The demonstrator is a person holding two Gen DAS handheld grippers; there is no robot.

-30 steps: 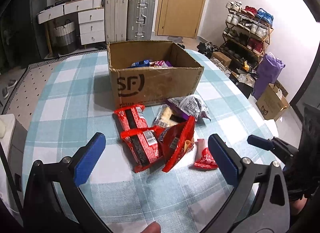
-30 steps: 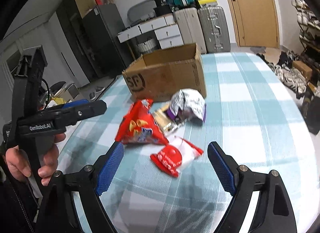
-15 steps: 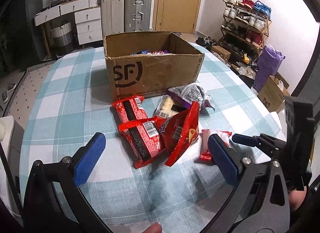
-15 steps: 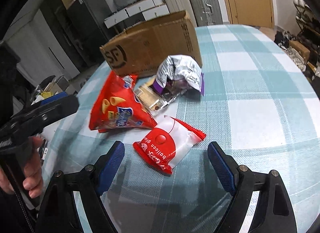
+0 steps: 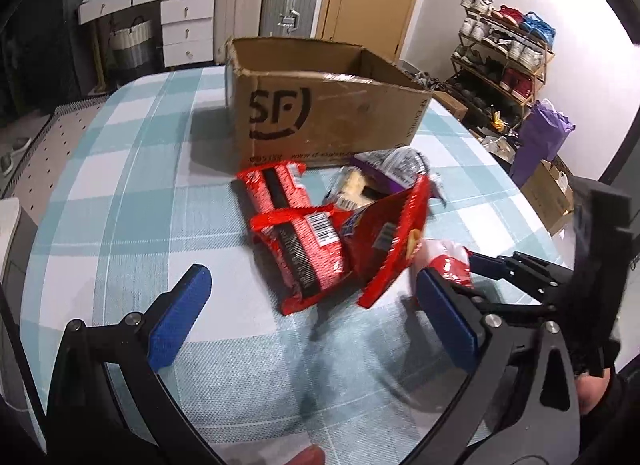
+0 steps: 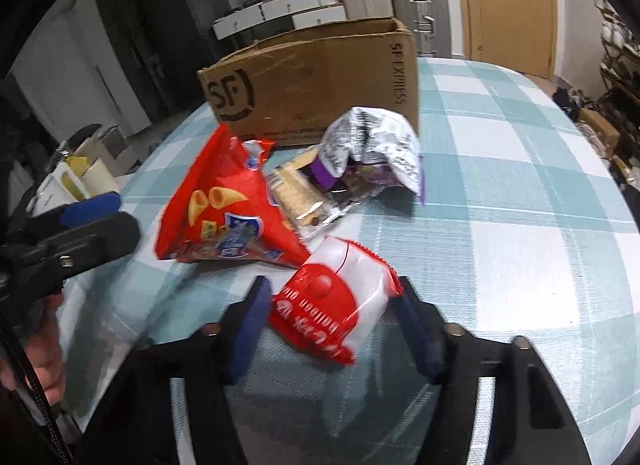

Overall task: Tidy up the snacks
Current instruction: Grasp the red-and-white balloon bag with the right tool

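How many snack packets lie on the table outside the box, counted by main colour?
Red, or red and white: 3, the long red packet, the red cone-snack bag and the red and white balloon packet.
Silver and purple: 1, the crumpled bag.
Clear: 1, the biscuit packet.
Total: 5.

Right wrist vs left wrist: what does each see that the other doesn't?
Right wrist only: the right gripper closing around the red-and-white packet, and the printed front of the red cone-snack bag.
Left wrist only: the open left gripper holding nothing, and the two red barcode-side packs.
Both: the SF cardboard box, the silver-purple bag, the checked tablecloth.
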